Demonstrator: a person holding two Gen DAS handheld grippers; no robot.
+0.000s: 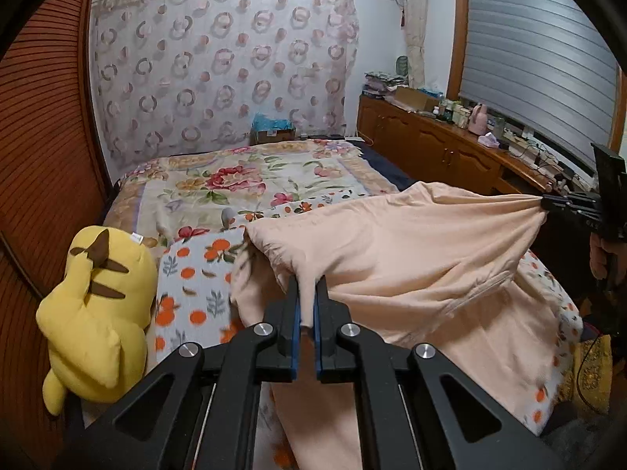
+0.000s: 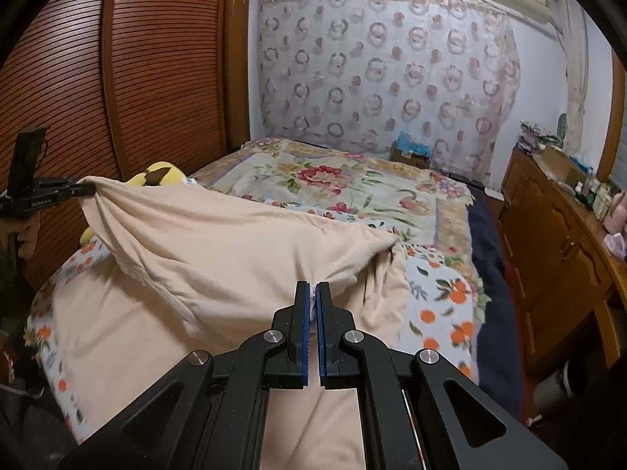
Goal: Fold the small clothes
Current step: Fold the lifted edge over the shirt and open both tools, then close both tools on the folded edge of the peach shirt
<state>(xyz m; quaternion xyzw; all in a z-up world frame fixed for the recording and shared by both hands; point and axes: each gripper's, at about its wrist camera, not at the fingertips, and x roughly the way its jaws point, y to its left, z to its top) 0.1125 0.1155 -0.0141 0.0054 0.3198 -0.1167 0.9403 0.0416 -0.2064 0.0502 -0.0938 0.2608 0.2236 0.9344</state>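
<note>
Left wrist view: both grippers, left [image 1: 307,297] and right [image 1: 548,205], pinch the cloth [image 1: 411,243] above the bed [image 1: 235,180]; no fold is done yet.

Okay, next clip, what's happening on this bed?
A person is holding a two-finger gripper in each hand and working on a peach garment on the bed. The left gripper is shut on one pinch of the cloth, and the right gripper is shut on another, so the fabric is lifted and stretched between them while the rest drapes onto an orange-print blanket. No fold is finished yet. A yellow plush toy lies beside the garment.
</note>
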